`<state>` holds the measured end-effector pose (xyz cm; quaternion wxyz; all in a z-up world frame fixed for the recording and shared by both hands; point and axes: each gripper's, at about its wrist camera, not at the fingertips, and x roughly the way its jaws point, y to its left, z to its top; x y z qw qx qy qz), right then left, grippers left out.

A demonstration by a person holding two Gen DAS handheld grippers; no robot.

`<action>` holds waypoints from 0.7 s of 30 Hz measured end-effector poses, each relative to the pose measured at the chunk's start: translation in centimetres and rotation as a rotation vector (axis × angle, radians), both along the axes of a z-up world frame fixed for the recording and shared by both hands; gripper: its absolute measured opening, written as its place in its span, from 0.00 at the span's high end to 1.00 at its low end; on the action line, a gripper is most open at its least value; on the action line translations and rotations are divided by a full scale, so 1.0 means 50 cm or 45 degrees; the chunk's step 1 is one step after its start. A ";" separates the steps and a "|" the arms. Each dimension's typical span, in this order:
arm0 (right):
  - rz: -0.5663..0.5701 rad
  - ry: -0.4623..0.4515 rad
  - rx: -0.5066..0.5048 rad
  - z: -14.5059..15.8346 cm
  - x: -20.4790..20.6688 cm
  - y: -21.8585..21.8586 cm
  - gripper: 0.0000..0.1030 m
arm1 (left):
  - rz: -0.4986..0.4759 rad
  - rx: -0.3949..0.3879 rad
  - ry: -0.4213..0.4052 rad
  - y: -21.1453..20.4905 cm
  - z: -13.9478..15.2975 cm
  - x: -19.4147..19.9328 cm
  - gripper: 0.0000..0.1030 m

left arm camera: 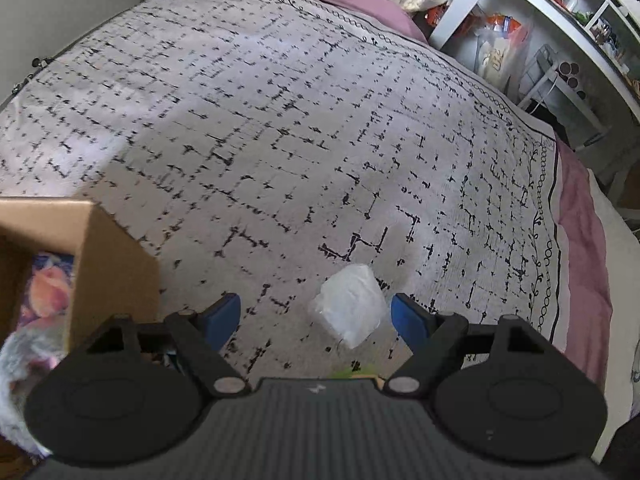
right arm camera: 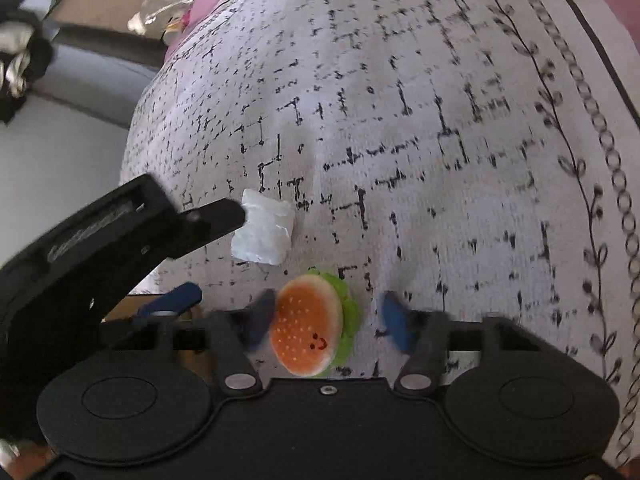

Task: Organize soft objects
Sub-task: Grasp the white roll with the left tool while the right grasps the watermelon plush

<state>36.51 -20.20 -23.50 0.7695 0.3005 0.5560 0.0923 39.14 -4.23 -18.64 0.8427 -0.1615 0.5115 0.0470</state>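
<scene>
A small white soft packet (left arm camera: 350, 304) lies on the patterned bedspread (left arm camera: 280, 120). My left gripper (left arm camera: 316, 316) is open around it, the packet close to its right finger. In the right wrist view the same packet (right arm camera: 264, 232) lies beside the left gripper's black finger (right arm camera: 216, 216). A plush burger toy (right arm camera: 310, 324), orange bun with green lettuce, lies on the bedspread (right arm camera: 400, 120) between the open fingers of my right gripper (right arm camera: 326, 322), near the left finger.
A cardboard box (left arm camera: 108, 256) stands at the left on the bed, with a floral fabric (left arm camera: 44, 284) and a grey fluffy item (left arm camera: 12, 384) in it. White shelves (left arm camera: 560, 40) with clutter stand past the bed's right edge.
</scene>
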 end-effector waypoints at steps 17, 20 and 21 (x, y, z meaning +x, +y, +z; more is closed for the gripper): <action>-0.150 -0.062 -0.028 -0.003 0.003 -0.070 0.79 | -0.005 -0.029 0.020 -0.014 -0.061 0.040 0.24; -0.176 -0.074 -0.052 0.000 -0.005 -0.076 0.79 | -0.017 -0.023 0.004 -0.017 -0.060 0.039 0.30; -0.182 -0.076 -0.059 0.000 -0.006 -0.078 0.79 | -0.023 -0.023 0.002 -0.018 -0.059 0.038 0.39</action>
